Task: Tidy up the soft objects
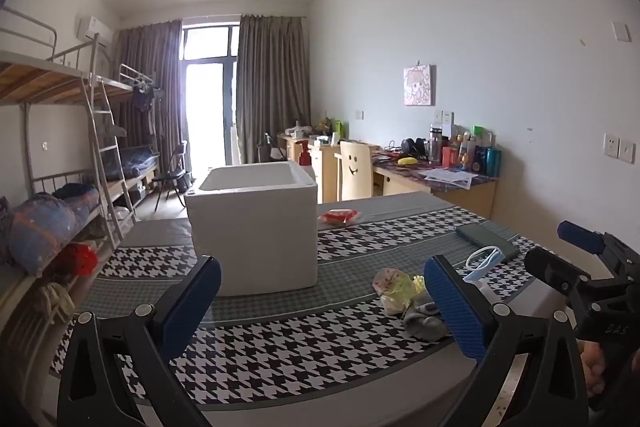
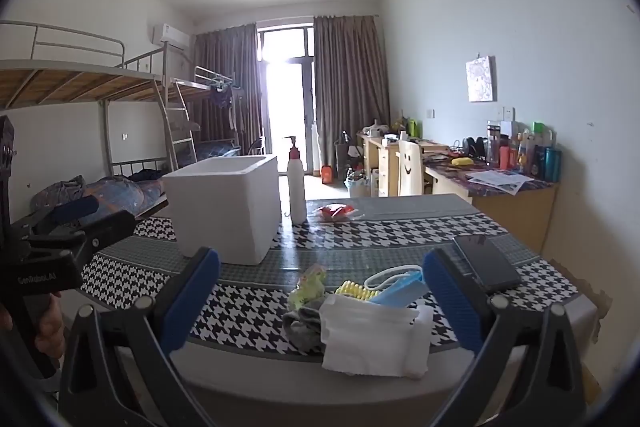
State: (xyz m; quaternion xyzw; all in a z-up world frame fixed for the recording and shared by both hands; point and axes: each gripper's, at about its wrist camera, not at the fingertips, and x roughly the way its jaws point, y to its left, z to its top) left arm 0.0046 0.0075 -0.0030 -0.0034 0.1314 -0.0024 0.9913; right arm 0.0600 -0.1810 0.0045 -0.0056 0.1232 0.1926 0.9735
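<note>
Both the left gripper (image 1: 322, 301) and right gripper (image 2: 322, 297) are held wide open and empty. A heap of soft items, topped by a folded white cloth (image 2: 374, 337), lies near the table's (image 2: 256, 307) front edge, apart from the white foam box (image 2: 226, 205). The cloth is best pinched low and lifted clear.

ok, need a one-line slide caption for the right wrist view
Open right gripper hovers empty over a pile of soft items near the white foam box.

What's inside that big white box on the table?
Only the upper inner walls of the white foam box show, pale and bare. Its near wall hides the bottom in both views, so whether anything lies inside cannot be told.
</note>
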